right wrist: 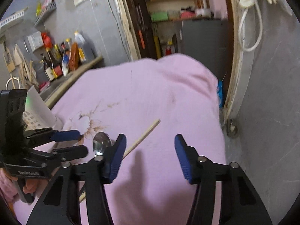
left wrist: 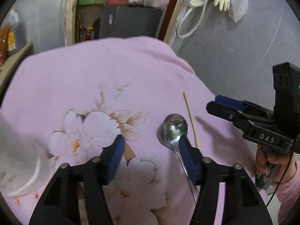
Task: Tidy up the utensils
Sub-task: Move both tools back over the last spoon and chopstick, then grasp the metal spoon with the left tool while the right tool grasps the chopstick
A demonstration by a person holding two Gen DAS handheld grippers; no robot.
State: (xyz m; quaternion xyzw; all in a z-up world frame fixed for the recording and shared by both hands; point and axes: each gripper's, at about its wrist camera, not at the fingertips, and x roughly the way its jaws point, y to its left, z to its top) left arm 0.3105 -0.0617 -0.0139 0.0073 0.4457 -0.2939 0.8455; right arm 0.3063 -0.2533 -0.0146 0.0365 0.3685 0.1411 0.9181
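A shiny metal spoon (left wrist: 173, 129) lies flat on the pink flowered cloth (left wrist: 105, 71) over the bench, with a thin wooden chopstick (left wrist: 190, 116) just beside it. The left gripper (left wrist: 150, 146) and right gripper (right wrist: 149, 146) both have their jaws apart, holding nothing. The spoon looks hard and slippery (so pinch its thin handle). The chopstick looks light, stiff and easy to roll.

Glossy polished metal spoon (left wrist: 173, 129), pale matt wooden chopstick (left wrist: 190, 116), soft pink floral cloth (left wrist: 112, 71), ribbed blue claw pads (left wrist: 117, 159)
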